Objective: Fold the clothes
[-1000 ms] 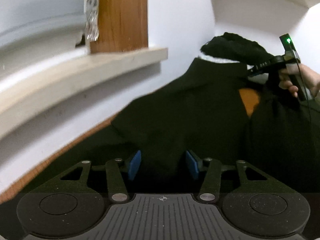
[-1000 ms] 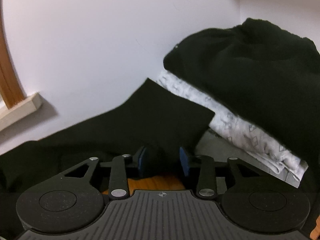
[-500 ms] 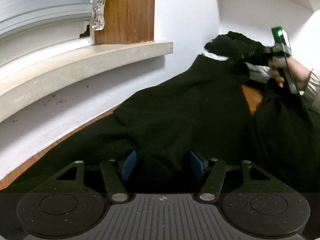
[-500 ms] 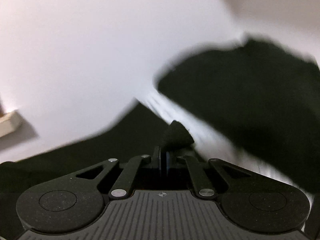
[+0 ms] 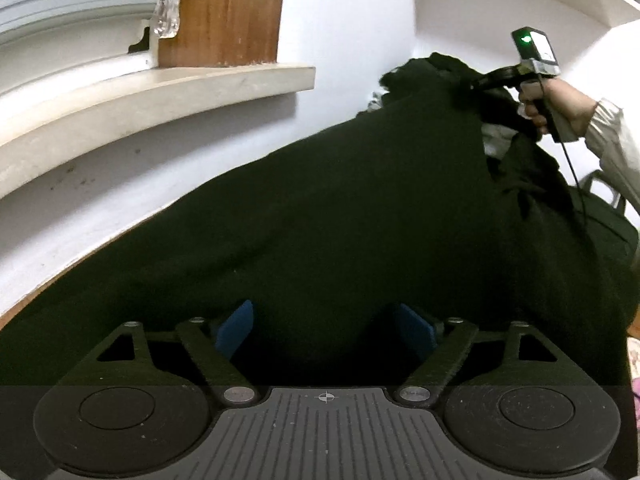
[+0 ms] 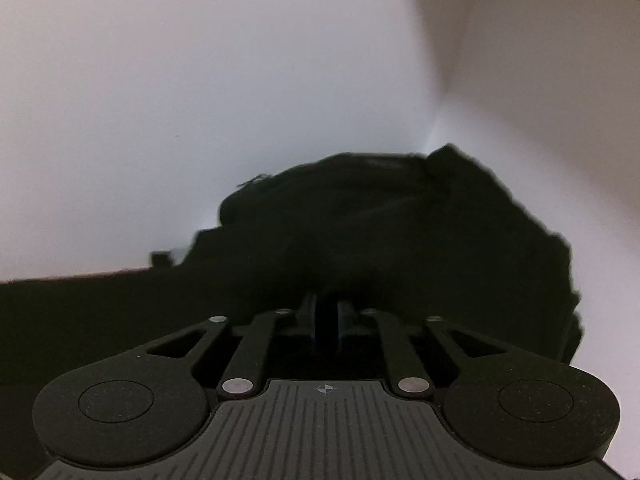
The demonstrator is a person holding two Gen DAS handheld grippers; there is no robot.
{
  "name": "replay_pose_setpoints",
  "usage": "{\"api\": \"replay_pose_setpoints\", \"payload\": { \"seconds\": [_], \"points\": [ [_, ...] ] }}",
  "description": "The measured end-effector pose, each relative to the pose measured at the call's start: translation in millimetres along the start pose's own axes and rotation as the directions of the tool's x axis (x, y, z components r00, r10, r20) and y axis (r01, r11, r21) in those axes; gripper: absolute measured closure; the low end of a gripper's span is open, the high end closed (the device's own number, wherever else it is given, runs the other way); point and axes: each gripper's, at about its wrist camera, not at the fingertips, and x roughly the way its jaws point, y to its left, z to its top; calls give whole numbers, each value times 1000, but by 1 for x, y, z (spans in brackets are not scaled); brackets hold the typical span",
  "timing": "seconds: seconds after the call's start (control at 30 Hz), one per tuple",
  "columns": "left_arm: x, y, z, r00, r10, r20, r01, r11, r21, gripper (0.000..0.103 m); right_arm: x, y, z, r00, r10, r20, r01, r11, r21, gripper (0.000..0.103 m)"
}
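The left gripper (image 5: pixel 326 326) is standing wide apart, its jaws having just been opening; the black garment (image 5: pixel 360 220) is lying between and ahead of the blue pads (image 5: pixel 236 326), which are not pressing on it. The garment is spreading over the surface below the window sill (image 5: pixel 160 92). The right gripper (image 6: pixel 326 316) is holding a fold of the same garment between nearly closed jaws, lifting that end in front of the white wall (image 6: pixel 200 80).
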Motion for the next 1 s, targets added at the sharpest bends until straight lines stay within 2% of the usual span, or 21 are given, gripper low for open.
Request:
{"api": "replay_pose_setpoints", "payload": {
  "seconds": [0.03,0.07,0.1,0.17,0.2,0.27,0.43,0.47,0.57,0.73,0.87,0.93,0.97,1.0],
  "points": [
    [0,1,1,1000,-3,-1,3,1000,0,17,-4,-3,0,1000,14,-4,-13,1000,25,84],
    [0,2,1,1000,-4,-1,4,1000,-1,17,-10,-3,3,1000,12,5,-12,999,38,73],
    [-1,2,1,1000,-5,-2,5,1000,-1,17,-16,2,6,999,-7,31,5,999,38,55],
    [-3,1,0,1000,-8,-9,8,1000,7,17,-30,9,14,992,-45,120,44,999,17,47],
    [-4,1,-1,1000,-12,-14,12,1000,12,17,-37,14,20,985,-59,165,59,998,7,47],
    [-5,0,-3,999,-27,-23,27,999,19,16,-41,22,30,979,10,202,-8,1000,-7,48],
    [-8,3,-6,999,-47,-14,47,999,0,16,-7,57,38,980,142,140,-129,987,-100,49],
    [-8,3,-6,999,-42,-10,42,999,-4,16,5,65,38,982,148,116,-134,983,-124,49],
    [-9,7,-6,1000,-3,7,3,1000,-30,16,42,88,40,989,138,55,-121,965,-231,50],
    [-14,24,-5,996,69,53,-61,990,-131,16,92,108,43,990,132,-45,-140,923,-358,50],
    [-13,31,-4,994,96,45,-87,981,-172,16,106,120,31,993,52,-104,-98,858,-504,50],
    [-13,31,-3,994,100,42,-91,981,-171,16,106,123,24,991,44,-130,-108,831,-546,52],
    [-14,31,-3,994,102,40,-94,981,-167,16,106,122,21,990,51,-135,-118,824,-555,63],
    [-13,30,-3,994,104,38,-97,982,-164,16,107,120,21,989,54,-134,-120,826,-551,83]
  ]
}}
